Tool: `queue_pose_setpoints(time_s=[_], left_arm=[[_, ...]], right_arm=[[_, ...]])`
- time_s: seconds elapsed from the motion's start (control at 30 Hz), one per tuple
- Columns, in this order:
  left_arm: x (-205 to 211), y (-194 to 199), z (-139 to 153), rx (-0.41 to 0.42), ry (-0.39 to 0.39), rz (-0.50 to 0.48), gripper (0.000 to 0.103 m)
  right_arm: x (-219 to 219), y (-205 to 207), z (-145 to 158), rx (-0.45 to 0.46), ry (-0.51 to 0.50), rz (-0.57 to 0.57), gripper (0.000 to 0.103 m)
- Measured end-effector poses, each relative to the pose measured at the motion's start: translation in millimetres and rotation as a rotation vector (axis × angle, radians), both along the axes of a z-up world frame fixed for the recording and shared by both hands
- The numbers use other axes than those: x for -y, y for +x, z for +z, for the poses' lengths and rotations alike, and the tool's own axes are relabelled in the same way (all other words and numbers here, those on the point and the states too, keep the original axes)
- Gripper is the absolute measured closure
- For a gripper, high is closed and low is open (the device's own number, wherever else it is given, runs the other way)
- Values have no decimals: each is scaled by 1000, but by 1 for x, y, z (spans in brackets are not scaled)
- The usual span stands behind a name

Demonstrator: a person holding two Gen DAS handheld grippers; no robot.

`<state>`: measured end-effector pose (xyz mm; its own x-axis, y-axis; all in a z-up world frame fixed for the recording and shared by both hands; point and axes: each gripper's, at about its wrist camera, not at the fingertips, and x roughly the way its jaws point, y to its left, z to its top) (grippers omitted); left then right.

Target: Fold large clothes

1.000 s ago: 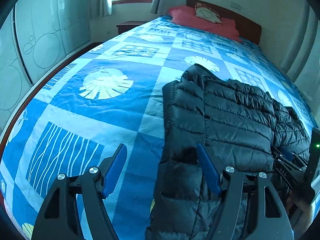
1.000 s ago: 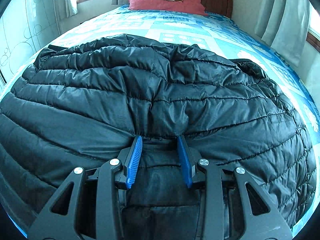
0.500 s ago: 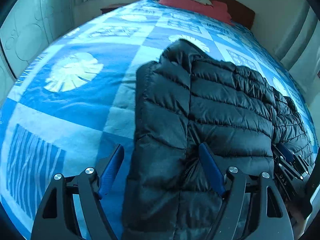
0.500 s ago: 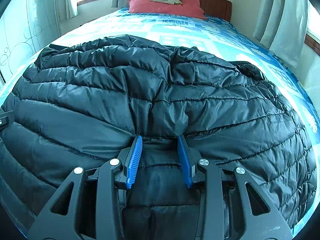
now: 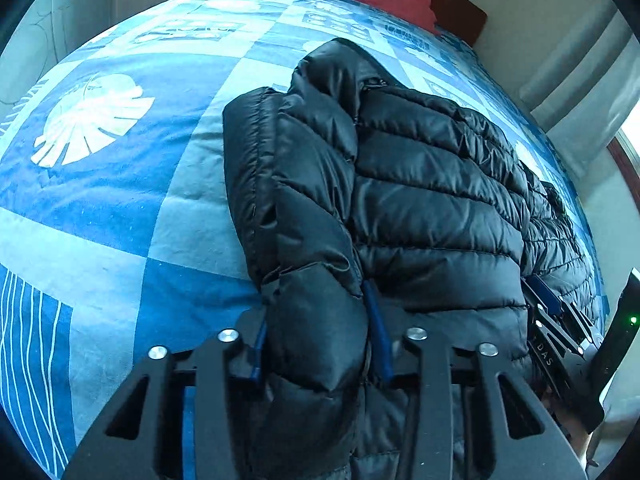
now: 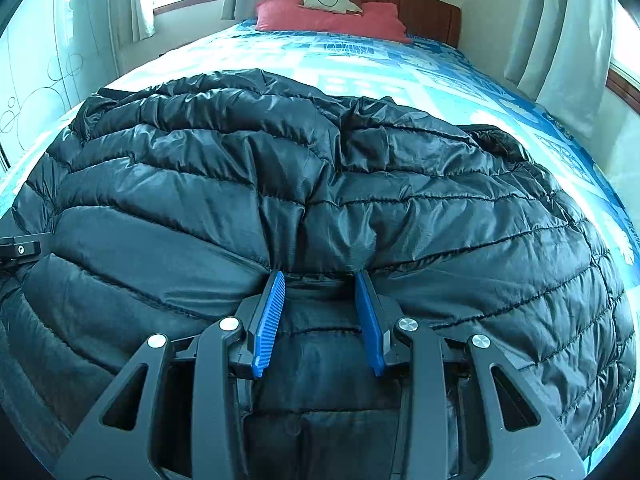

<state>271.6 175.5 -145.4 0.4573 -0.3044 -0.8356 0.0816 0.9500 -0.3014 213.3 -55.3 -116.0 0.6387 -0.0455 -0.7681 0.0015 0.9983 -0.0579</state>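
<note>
A black quilted puffer jacket (image 5: 420, 184) lies across a blue patterned bedspread (image 5: 120, 208). In the left wrist view my left gripper (image 5: 318, 340) has its jaws closing on the jacket's near left edge, and the padded fabric bulges between the blue pads (image 5: 378, 340). My right gripper (image 5: 560, 320) shows at the jacket's right side. In the right wrist view the jacket (image 6: 280, 184) fills the frame and my right gripper (image 6: 320, 320) is shut on its near hem, with fabric bunched between the pads. A piece of the left gripper (image 6: 18, 248) shows at the left edge.
A red pillow (image 6: 332, 20) with a small cushion on it lies against the wooden headboard (image 6: 424, 12) at the far end. Curtains (image 6: 560, 40) hang on the right, and a pale wardrobe (image 6: 40, 80) stands on the left. Bare bedspread lies left of the jacket.
My left gripper moved right and down from over the bedspread onto the jacket's left edge, and its jaws narrowed around the fabric. The right gripper kept its hold and place.
</note>
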Motion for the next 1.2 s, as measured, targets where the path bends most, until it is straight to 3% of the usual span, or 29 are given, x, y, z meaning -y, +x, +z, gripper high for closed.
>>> queue_pose_setpoints(time_s=[0.2,0.37,0.73,0.97,1.07,1.2], left_arm=[[8,-9,13,34,35,-1,80],[12,-12,29,62,48,4,85],[47,-37,100,191,92,-14,87],[99,-53,137,272,157,-75,87],[113,-55,142,278,172,-76,87],[138,-59,147,291,219,-88,87]], right_arm=[[-2,-2,1,8,-6,-1,67],[-3,-2,1,9,-10,0,67],[1,2,3,0,24,2,67],[11,12,9,-18,35,27,67],[26,9,21,-18,78,31,67],[63,-11,51,49,78,-8,66]])
